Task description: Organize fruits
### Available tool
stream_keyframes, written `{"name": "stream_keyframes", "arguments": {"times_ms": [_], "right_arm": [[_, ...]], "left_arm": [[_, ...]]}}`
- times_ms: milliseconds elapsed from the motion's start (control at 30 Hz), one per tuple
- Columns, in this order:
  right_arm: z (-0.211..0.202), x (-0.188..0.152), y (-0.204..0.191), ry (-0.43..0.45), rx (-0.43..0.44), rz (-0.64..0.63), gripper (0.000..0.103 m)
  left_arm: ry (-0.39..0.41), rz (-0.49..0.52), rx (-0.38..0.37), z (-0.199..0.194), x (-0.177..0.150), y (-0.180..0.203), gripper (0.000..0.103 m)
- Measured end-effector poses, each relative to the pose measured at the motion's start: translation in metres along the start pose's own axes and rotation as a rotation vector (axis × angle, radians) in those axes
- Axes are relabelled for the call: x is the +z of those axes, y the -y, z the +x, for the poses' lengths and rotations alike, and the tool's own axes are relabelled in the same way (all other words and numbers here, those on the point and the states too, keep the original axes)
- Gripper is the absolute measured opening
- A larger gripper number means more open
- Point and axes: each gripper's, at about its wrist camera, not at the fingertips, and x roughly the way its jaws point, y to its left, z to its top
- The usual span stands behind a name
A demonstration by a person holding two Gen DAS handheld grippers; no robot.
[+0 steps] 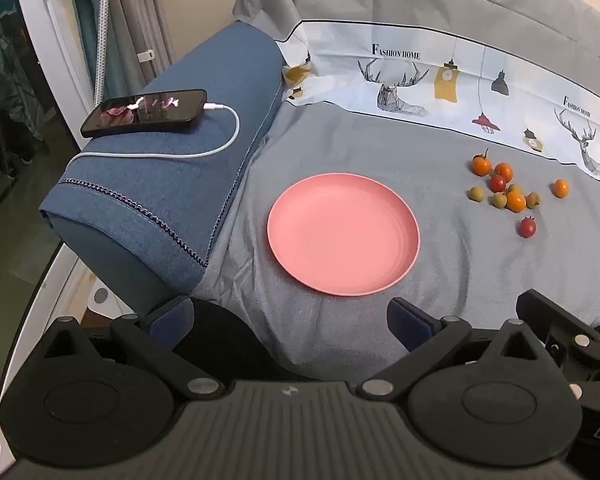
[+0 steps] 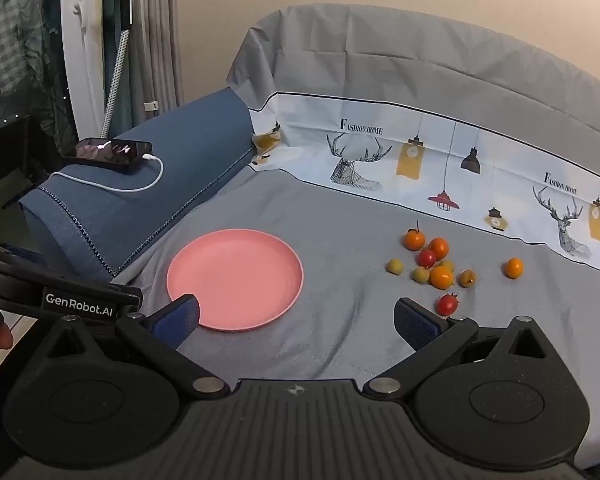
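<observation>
Overall, a grey sheet [image 2: 340, 340] covers the bed; both tools, left [image 1: 292, 320] and right [image 2: 296, 316], gape empty.

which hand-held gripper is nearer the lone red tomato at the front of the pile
Right. The right hand-held gripper is open with the red tomato just beyond its right fingertip. The left hand-held gripper is also open but faces the pink plate, with the tomato off to its right.

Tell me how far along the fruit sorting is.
Nothing looks done: the pink plate is empty. Nothing is in hand; the left tool and right tool are both open and hold nothing. All the small fruits still lie scattered on the grey sheet beside the plate.
</observation>
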Motion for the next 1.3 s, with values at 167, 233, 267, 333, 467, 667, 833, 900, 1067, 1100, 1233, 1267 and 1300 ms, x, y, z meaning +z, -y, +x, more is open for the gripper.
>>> {"name": "stream_keyframes", "arguments": {"times_ms": [167, 233, 267, 333, 467, 667, 833, 900, 1067, 1100, 1233, 1267, 1300], "right_arm": [[0.0021, -0.0006, 0.0008, 0.001, 0.0, 0.002, 0.103], [0.0032, -0.0009, 0.0014, 0.002, 0.0, 0.001, 0.103], [0.0047, -0.0004, 0.001, 0.002, 0.001, -0.001, 0.103], [0.0019, 0.0033, 0.0006, -0.004, -0.001, 0.003, 0.103], [0.0051, 0.0023, 0.0018, -0.005, -0.001, 0.003, 0.103], [0.0038, 0.0017, 0.001, -0.003, 0.0, 0.003, 0.103], [0.0045, 0.0013, 0.0013, -0.003, 0.0, 0.003, 0.103], [0.0041, 0.0014, 0.001, -0.003, -0.001, 0.003, 0.103], [0.0045, 0.0013, 0.0012, -0.001, -0.001, 0.002, 0.103], [0.0048, 0.0012, 0.0013, -0.002, -0.001, 0.003, 0.103], [0.0043, 0.0016, 0.0012, -0.003, -0.001, 0.002, 0.103], [0.0042, 0.0014, 0.0012, -0.003, -0.001, 0.002, 0.103], [0.0045, 0.0012, 0.0013, -0.003, 0.0, 0.002, 0.103]], "left_arm": [[-0.001, 0.003, -0.001, 0.0004, -0.0002, 0.0002, 0.103], [-0.002, 0.001, 0.0, 0.0006, -0.0004, -0.0004, 0.103], [-0.003, 0.001, 0.0, 0.0007, -0.0002, -0.0006, 0.103], [-0.003, 0.0, 0.0, 0.0009, -0.0003, -0.0008, 0.103], [-0.004, 0.001, -0.001, 0.001, -0.0006, -0.001, 0.103], [-0.006, 0.0, -0.001, 0.0012, -0.0006, -0.0012, 0.103], [-0.009, 0.001, 0.0, 0.0022, -0.0009, -0.0015, 0.103], [-0.009, 0.001, -0.001, 0.0022, -0.0007, -0.0017, 0.103], [-0.008, -0.001, 0.0, 0.0025, -0.0013, -0.0018, 0.103], [-0.009, -0.002, 0.0, 0.0034, -0.0013, -0.0028, 0.103], [-0.01, 0.002, 0.001, 0.0042, -0.0019, -0.0033, 0.103], [-0.011, 0.002, 0.001, 0.0044, -0.0018, -0.0034, 0.103], [-0.012, 0.002, 0.001, 0.0047, -0.0016, -0.0034, 0.103]]}}
